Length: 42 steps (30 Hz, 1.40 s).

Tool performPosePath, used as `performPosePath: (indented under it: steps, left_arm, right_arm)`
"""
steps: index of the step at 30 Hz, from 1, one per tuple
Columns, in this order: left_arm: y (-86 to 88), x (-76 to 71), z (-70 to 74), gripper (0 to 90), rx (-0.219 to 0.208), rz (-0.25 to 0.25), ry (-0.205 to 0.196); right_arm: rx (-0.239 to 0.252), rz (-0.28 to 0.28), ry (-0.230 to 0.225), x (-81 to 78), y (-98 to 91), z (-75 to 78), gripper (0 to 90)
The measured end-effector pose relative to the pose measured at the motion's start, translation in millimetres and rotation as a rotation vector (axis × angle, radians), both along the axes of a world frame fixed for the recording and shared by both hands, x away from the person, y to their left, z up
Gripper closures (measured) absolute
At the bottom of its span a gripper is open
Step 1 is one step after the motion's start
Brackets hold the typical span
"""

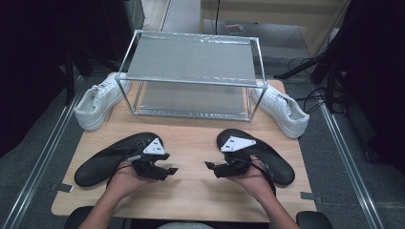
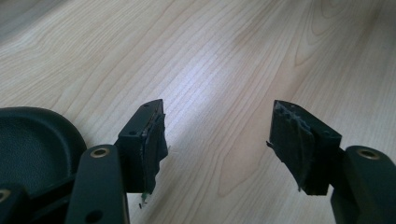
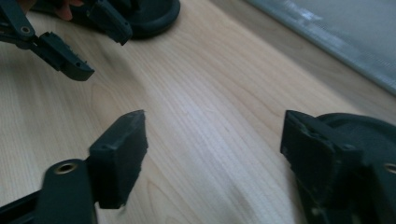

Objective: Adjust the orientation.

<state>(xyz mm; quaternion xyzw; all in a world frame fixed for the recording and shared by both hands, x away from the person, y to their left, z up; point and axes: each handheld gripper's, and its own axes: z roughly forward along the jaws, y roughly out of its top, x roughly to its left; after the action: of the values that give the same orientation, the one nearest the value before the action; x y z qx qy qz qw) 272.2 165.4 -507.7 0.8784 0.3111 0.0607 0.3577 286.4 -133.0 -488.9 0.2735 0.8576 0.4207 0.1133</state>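
Both the left gripper [image 1: 168,170] and right gripper [image 1: 210,165] gape wide, empty; black shoes [image 1: 114,158] lie behind them, long axes fanning outward toward the person.

Two matte black shoes [image 1: 110,157] [image 1: 267,155]; two white lace-up sneakers [image 1: 98,100] [image 1: 282,109]; pale wood-grain tabletop [image 1: 191,138]; silver-framed grey two-tier rack [image 1: 191,62]; black grippers [image 1: 171,170] [image 1: 208,166] with grey plates.

- Left gripper [image 1: 171,170]: held in the person's left hand [image 1: 125,180], low over the table, jaws pointing inward toward the other gripper, spread wide, nothing between them.
- Right gripper [image 1: 208,165]: held in the right hand [image 1: 252,181], mirrored pose, jaws wide apart and empty.
- Both forearms enter from the bottom edge.
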Motion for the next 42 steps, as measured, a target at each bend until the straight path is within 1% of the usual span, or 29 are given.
performPosePath:
  steps: [1, 2, 4, 7, 9, 10, 12, 13, 14, 17, 19, 21, 23, 25, 27, 29, 33, 35, 36, 37, 40, 41, 42]
  left_arm:
    - [1.0, 0.7, 0.7, 35.0, 0.005, -0.003, 0.005]
    - [1.7, 1.0, 0.8, 34.6, -0.001, 0.001, 0.013]
    - [2.5, 1.4, 1.0, 33.9, -0.004, 0.002, 0.018]
    - [5.8, 1.6, 3.0, 33.3, -0.007, 0.012, 0.020]
    - [7.1, 2.2, 3.8, 33.0, -0.012, 0.015, 0.023]
    - [7.2, 2.6, 3.9, 32.5, -0.013, 0.018, 0.022]
    - [8.3, 3.8, 4.8, 31.3, -0.005, 0.021, 0.023]
    - [8.9, 4.1, 5.3, 30.9, -0.011, 0.021, 0.023]
    - [9.4, 3.9, 5.8, 30.9, -0.015, 0.021, 0.025]
    - [10.4, 3.5, 7.7, 30.4, -0.004, 0.012, 0.020]
    - [11.6, 2.7, 9.1, 30.5, 0.001, 0.004, 0.017]
    - [13.0, 2.1, 10.6, 30.5, -0.001, 0.001, 0.019]
    - [13.9, 1.9, 11.3, 30.4, -0.001, -0.002, 0.018]
    - [16.4, 1.0, 12.8, 30.4, 0.000, 0.005, 0.018]
    - [18.1, 0.7, 13.8, 30.8, 0.001, 0.007, 0.012]
    - [19.5, 1.0, 14.7, 31.5, 0.004, 0.002, 0.011]
    - [25.1, 2.8, 16.7, 33.4, 0.002, 0.017, 0.015]
    - [29.5, 4.0, 18.4, 34.3, 0.018, 0.031, 0.018]
    - [29.5, 4.0, 18.4, 34.6, 0.018, 0.031, 0.018]
    - [32.8, 4.5, 19.6, 34.9, 0.024, 0.045, 0.016]
    - [38.0, 4.5, 21.5, 35.5, 0.028, 0.062, 0.027]
    - [40.3, 4.1, 22.6, 35.7, 0.040, 0.063, 0.028]
    - [42.2, 3.1, 23.2, 35.9, 0.037, 0.068, 0.034]
  right_arm:
    - [0.009, 0.007, -0.001, 0.0, -1.1, 1.0, 30.9]
    - [0.019, 0.017, 0.002, 0.2, -1.8, 1.5, 31.5]
    - [0.024, 0.038, 0.011, 0.8, -2.8, 1.6, 34.8]
    - [0.018, 0.052, 0.031, 1.4, -2.6, 0.4, 37.2]
    - [0.007, 0.055, 0.032, 1.5, -2.8, -0.6, 37.8]
    - [0.005, 0.062, 0.037, 1.9, -3.2, -0.9, 39.5]
    - [0.010, 0.077, 0.066, 3.3, -4.4, -1.6, 41.1]
    - [0.007, 0.075, 0.081, 3.9, -5.0, -1.8, 41.4]
    - [0.005, 0.070, 0.089, 4.0, -5.5, -2.0, 41.7]
    - [0.010, 0.082, 0.098, 5.0, -7.1, -2.5, 43.4]
    - [0.006, 0.086, 0.094, 5.0, -7.9, -2.8, 43.5]
    - [-0.007, 0.074, 0.063, 4.2, -7.1, -4.3, 42.4]
    - [-0.032, 0.076, 0.047, 4.1, -6.0, -5.5, 43.5]
    - [-0.029, 0.074, 0.066, 5.0, -5.0, -5.6, 43.9]
    - [-0.021, 0.070, 0.074, 5.5, -4.4, -4.9, 44.6]
    - [-0.018, 0.069, 0.075, 5.8, -4.4, -4.5, 44.6]
    - [-0.006, 0.056, 0.083, 8.6, -5.2, -3.9, 44.5]
    - [0.001, 0.045, 0.095, 10.5, -6.7, -3.8, 44.3]
    - [0.006, 0.045, 0.100, 10.8, -7.0, -3.8, 44.2]
    - [0.006, 0.045, 0.101, 10.9, -7.4, -3.7, 44.1]
    - [0.007, 0.046, 0.104, 10.6, -7.2, -3.8, 43.7]
    - [0.008, 0.046, 0.106, 10.4, -6.8, -3.9, 43.6]
    - [0.007, 0.047, 0.108, 10.3, -6.4, -4.0, 43.4]
